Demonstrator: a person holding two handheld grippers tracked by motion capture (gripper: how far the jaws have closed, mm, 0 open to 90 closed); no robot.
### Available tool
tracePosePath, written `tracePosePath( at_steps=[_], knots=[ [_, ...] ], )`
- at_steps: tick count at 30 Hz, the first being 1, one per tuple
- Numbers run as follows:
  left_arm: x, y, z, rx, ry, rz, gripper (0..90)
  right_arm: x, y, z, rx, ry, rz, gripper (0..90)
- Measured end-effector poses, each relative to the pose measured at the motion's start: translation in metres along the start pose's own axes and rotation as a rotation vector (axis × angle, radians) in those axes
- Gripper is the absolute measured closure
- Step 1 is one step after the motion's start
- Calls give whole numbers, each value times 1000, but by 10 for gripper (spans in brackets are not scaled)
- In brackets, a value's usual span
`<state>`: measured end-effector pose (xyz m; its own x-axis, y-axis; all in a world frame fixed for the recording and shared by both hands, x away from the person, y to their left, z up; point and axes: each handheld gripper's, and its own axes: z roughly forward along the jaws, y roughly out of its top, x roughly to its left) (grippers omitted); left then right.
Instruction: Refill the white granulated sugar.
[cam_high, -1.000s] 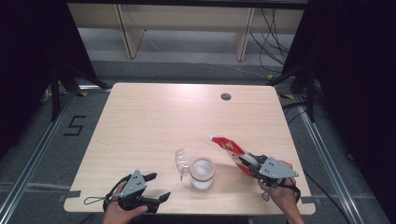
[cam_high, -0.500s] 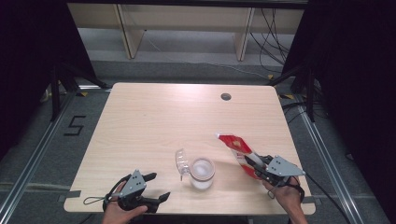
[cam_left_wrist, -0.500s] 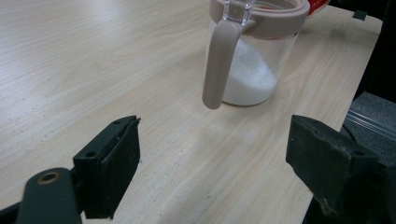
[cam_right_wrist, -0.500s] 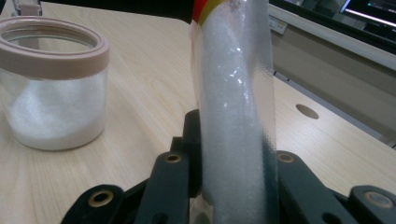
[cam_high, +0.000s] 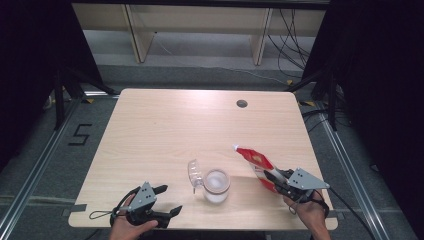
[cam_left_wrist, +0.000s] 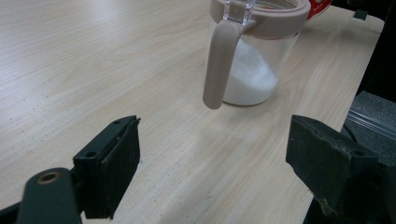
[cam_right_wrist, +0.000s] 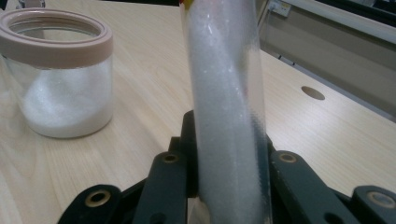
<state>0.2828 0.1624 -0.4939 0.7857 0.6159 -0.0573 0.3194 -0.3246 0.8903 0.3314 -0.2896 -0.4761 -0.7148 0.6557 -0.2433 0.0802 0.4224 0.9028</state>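
Two grippers sit at the near edge of the table (cam_high: 150, 125), one in each of your hands, with the jar between them. Your left gripper (cam_high: 166, 200) rests low at the near left corner, its jaws spread wide and released, nothing between the pads (cam_left_wrist: 112, 163) — in the left gripper view the bare wood shows through the gap. Just ahead of those jaws stands the glass jar (cam_high: 216, 185), upright near the middle of the near edge, with a pinkish rim and a heap of white granules lying in its bottom. Its clear hinged lid (cam_high: 194, 171) is flipped open and stands off the rim on the jar's left side as the high view shows it; in the left gripper view a pinkish tab (cam_left_wrist: 218, 65) hangs down the jar's wall toward you. To the right of the jar, near but apart from it, your right gripper (cam_high: 272, 176) is clenched on a red and white packet (cam_high: 254, 160), grasping it at its lower end. The packet slants up and away from your hand — its far tip points toward the table's middle. In the right gripper view its clear side shows white granules inside, pinched between the two black jaws.
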Motion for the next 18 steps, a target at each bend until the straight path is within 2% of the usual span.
tracePosePath(
  at_steps=[3,4,6,7,8,9,10,13,14,16,17,18],
  knots=[
    [0,0,-1,5,4,2,173,-1,-1,-2,0,-7,18,752],
    [-2,0,0,0,5,-31,172,-1,-1,-2,-8,-19,21,749],
    [-1,0,0,0,5,-30,173,0,-1,-5,10,-10,38,744],
    [-1,0,0,-1,5,-30,173,1,-1,-6,16,-21,53,742],
    [-1,0,-1,6,9,-24,172,0,0,-7,15,-31,49,741],
    [0,1,-1,5,5,1,172,0,-1,-6,14,-28,71,739],
    [0,1,0,5,4,3,173,0,-1,-7,18,-32,81,738],
    [0,0,0,-3,1,-4,173,0,-2,-10,15,-47,119,734],
    [0,0,1,-7,0,-9,172,1,-3,-12,17,-56,156,734],
    [-1,0,1,-11,0,-14,172,-1,-4,-14,13,-52,182,735],
    [-1,0,2,-13,1,-16,173,-1,-5,-16,11,-57,176,734],
    [-1,0,2,-13,0,-12,173,-1,-6,-18,26,-55,196,733]
  ],
)
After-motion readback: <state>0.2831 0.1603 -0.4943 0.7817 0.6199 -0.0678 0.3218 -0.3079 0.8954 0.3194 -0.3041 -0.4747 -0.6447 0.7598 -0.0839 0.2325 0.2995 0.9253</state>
